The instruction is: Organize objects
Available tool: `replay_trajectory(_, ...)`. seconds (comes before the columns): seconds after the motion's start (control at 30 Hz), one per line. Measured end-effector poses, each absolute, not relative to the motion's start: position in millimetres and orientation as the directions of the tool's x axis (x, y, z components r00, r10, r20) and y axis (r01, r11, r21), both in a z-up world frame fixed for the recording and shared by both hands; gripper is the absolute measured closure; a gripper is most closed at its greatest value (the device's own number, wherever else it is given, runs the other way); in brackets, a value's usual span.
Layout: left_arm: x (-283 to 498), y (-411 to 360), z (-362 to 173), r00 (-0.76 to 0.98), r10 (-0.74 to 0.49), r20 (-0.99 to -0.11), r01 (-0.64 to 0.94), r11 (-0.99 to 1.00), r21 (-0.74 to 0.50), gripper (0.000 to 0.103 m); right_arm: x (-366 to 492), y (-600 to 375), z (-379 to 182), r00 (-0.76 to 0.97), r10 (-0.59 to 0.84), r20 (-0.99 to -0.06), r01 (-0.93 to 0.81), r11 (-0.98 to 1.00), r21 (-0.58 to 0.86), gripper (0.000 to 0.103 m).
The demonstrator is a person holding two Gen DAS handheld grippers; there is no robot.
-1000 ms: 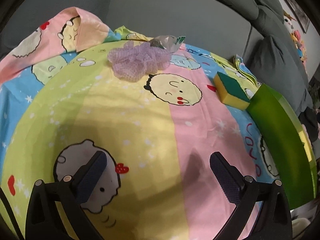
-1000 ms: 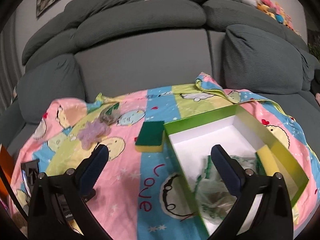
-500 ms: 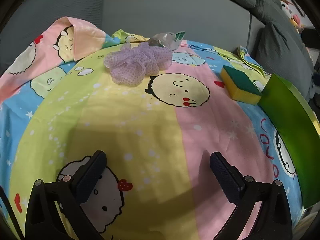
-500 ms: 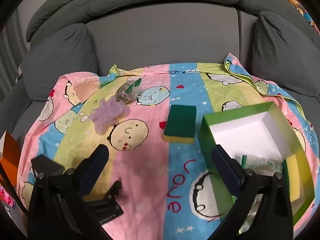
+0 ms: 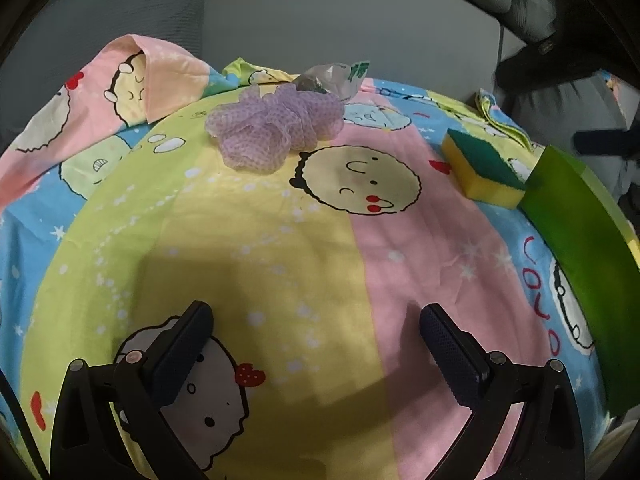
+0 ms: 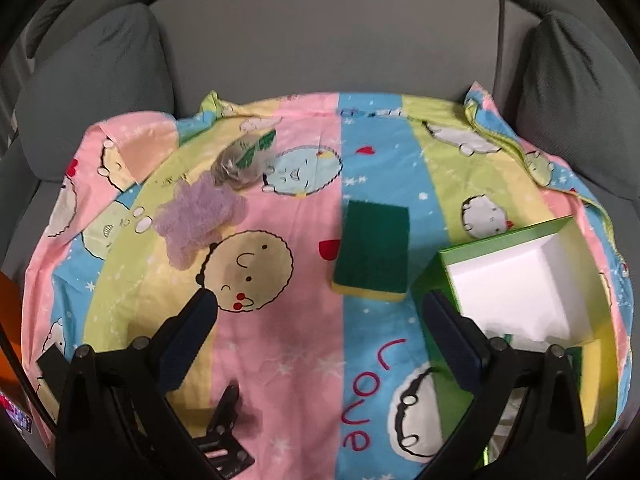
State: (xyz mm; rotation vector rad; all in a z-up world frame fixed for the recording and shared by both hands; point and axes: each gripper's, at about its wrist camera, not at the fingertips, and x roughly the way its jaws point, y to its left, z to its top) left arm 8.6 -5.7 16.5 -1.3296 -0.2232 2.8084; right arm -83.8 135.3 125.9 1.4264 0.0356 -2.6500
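Left wrist: left claw [image 5: 316, 320] wide open, empty; right claw [image 6: 320, 308] same.

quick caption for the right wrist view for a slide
Open right gripper above a cartoon-print sheet, facing a green-topped sponge beside a green box.

Both grippers hover with jaws spread wide and nothing between them. The left gripper [image 5: 316, 320] points forward and slightly down. The right gripper [image 6: 320, 300] is angled likewise, its fingers [image 6: 452, 332] empty.
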Motion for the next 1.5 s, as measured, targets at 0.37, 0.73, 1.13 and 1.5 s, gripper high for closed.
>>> replay_trajectory(0.37,7,-9,17,-0.64,0.113,-0.76,0.032,-0.984,-0.174,0.001,-162,140,105,-0.382,0.084,-0.92,0.067,-0.991,-0.119,0.001)
replay_trajectory(0.73,6,-10,17,-0.64,0.115,-0.76,0.032,-0.984,-0.175,0.001,-219,124,67,-0.263,0.23,-0.937,0.156,-0.948,-0.276,0.005)
replay_trajectory(1.13,3,-9,16,-0.637,0.107,-0.764,0.031,-0.986,-0.164,0.001,-244,154,39,-0.107,0.081,-0.991,0.054,-0.995,-0.087,0.04)
replay_trajectory(1.5,13,-44,29,-0.622,0.284,-0.73,0.046,-0.917,-0.395,0.001,-187,109,49,-0.154,-0.062,-0.986,0.214,-0.976,0.028,0.04)
